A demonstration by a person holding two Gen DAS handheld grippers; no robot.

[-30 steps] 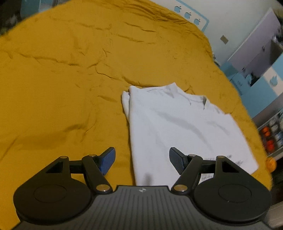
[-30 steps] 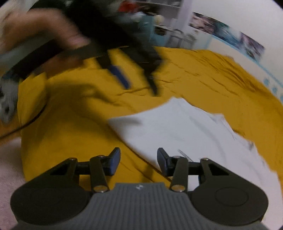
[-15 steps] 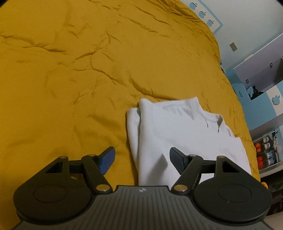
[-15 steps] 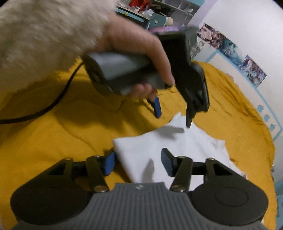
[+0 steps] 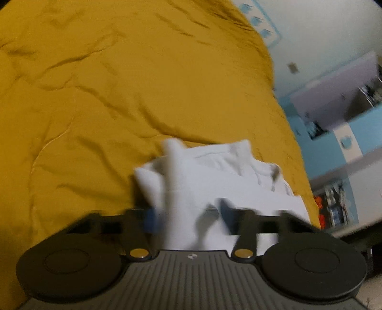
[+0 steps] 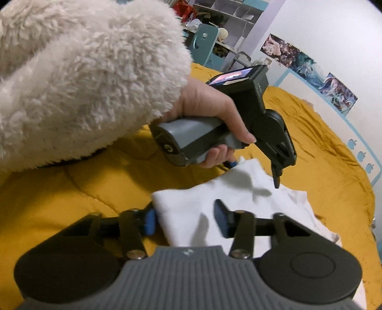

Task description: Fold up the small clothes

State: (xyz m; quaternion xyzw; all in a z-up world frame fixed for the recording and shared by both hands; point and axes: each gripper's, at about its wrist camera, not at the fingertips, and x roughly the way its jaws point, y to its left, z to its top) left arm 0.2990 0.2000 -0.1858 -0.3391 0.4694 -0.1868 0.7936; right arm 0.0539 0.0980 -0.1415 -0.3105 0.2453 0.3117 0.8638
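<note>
- A big yellow blanket with lots of wrinkles covers the bed
- A fluffy cream sleeve fills the top left of the right view
- Pictures hang in a row on the white wall
- A shelf full of stuff stands behind the bed
- Little blue apple stickers sit low on the wall

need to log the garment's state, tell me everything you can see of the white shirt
The white shirt is a small garment of soft, thin-looking fabric, lying partly folded on the mustard-yellow bedspread. One side is doubled over and its collar end points away from the cameras. In the left wrist view its near-left edge looks bunched and raised, though blur hides details. The left gripper hangs open over its far part and the right gripper straddles its near corner, open; whether either touches the cloth cannot be told.
</note>
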